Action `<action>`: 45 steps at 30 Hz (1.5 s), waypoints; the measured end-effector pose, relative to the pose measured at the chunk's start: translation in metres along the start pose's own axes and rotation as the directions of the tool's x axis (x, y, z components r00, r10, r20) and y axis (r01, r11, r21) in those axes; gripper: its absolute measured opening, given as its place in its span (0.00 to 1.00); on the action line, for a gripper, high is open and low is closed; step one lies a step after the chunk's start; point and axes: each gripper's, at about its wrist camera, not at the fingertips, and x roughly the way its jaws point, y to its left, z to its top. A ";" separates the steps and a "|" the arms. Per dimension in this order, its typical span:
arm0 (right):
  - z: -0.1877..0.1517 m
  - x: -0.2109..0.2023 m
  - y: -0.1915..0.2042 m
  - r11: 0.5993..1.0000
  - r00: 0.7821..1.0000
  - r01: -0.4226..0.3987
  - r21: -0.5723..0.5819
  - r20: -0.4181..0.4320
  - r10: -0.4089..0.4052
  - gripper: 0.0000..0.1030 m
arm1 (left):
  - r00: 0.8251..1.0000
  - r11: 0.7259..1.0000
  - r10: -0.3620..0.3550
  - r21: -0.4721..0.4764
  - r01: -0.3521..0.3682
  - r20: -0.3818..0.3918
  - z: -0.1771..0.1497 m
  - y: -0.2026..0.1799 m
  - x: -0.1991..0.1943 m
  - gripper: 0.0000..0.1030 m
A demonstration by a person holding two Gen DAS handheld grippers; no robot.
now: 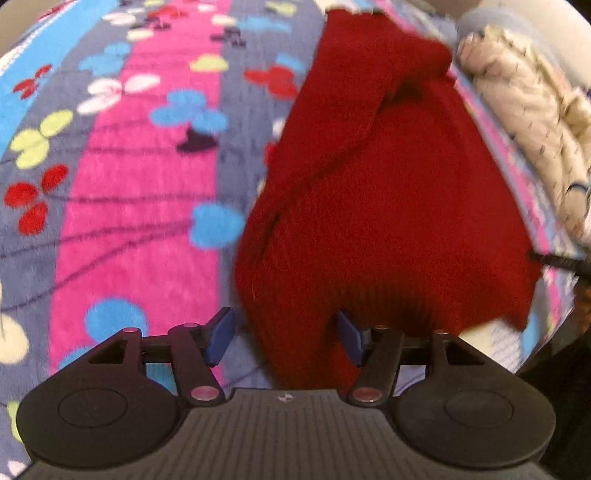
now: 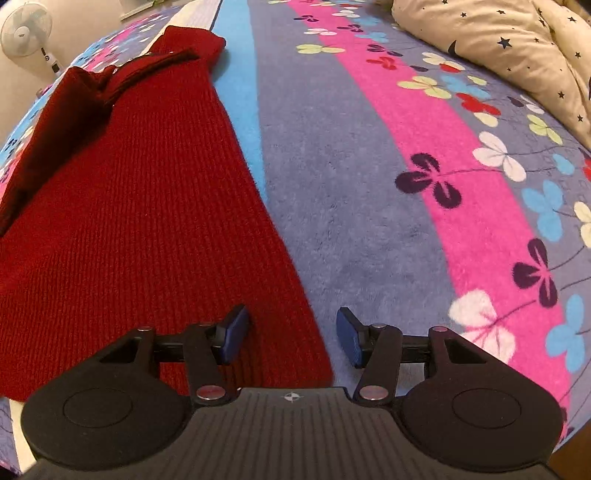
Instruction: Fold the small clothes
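A dark red knit sweater (image 1: 388,206) lies on a flowered blanket (image 1: 140,206), with a sleeve folded across its upper part. My left gripper (image 1: 283,339) is open, its blue pads (image 1: 220,339) straddling the sweater's near left corner at the ribbed hem. In the right wrist view the same sweater (image 2: 140,206) lies flat at the left, sleeve folded at its far end. My right gripper (image 2: 291,338) is open, straddling the sweater's near right edge, with the left pad (image 2: 234,338) over the knit and the right pad over the blanket (image 2: 369,221).
A cream star-print quilt (image 2: 498,44) is bunched at the blanket's far right; it also shows in the left wrist view (image 1: 528,110). A white standing fan (image 2: 26,33) stands beyond the bed at far left. A dark rod (image 1: 557,260) pokes in at the right.
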 end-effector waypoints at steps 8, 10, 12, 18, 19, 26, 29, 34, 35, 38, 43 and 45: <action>-0.006 -0.014 0.008 0.996 0.998 -0.035 -0.078 0.050 0.039 0.10 | 0.997 0.987 -0.016 0.159 0.004 0.074 -0.007 -0.026 -0.013 0.12; -0.002 -0.057 -0.003 0.997 0.953 -0.078 -0.011 0.292 0.078 0.09 | 0.985 0.984 -0.092 0.163 0.068 0.144 -0.009 -0.023 -0.036 0.07; -0.006 -0.105 -0.019 0.982 0.839 -0.188 0.021 0.523 0.149 0.06 | 0.922 0.961 -0.276 0.115 0.253 0.272 -0.011 -0.003 -0.078 0.07; -0.008 -0.108 -0.039 0.976 0.852 -0.146 0.164 0.522 0.040 0.05 | 0.953 0.983 -0.182 0.058 0.173 0.241 -0.014 0.019 -0.075 0.07; -0.005 -0.090 -0.039 0.974 0.900 -0.125 0.187 0.434 0.032 0.05 | 0.976 0.992 -0.118 0.072 0.106 0.184 -0.013 0.014 -0.062 0.07; -0.002 -0.028 -0.011 0.982 0.987 0.099 0.162 0.110 -0.117 0.07 | 0.995 0.988 -0.002 0.151 -0.013 0.099 -0.007 -0.007 -0.036 0.24; -0.005 -0.037 -0.008 0.977 0.974 0.147 0.157 0.151 -0.170 0.10 | 0.987 0.991 0.006 0.134 -0.028 0.163 -0.004 -0.008 -0.040 0.28; 0.001 -0.044 -0.012 0.985 0.965 0.091 0.147 0.229 -0.124 0.28 | 0.976 0.992 -0.075 0.113 0.052 0.207 0.007 -0.018 -0.043 0.29; 0.002 -0.035 -0.012 0.989 0.978 0.069 0.128 0.185 -0.092 0.36 | 0.980 0.992 -0.063 0.121 0.040 0.190 0.008 -0.023 -0.038 0.32; -0.003 -0.002 0.000 0.991 0.992 0.128 0.029 -0.006 -0.128 0.43 | 0.995 0.986 0.054 0.153 -0.067 0.085 0.011 -0.032 -0.008 0.35; 0.005 -0.020 0.014 0.983 0.974 0.182 0.005 0.139 -0.181 0.45 | 0.975 0.979 0.107 0.150 -0.138 0.196 0.021 -0.043 -0.014 0.39; 0.009 -0.027 0.016 0.990 0.971 0.140 0.026 0.193 -0.143 0.45 | 0.947 0.969 0.147 0.153 -0.197 0.286 0.023 -0.050 -0.021 0.49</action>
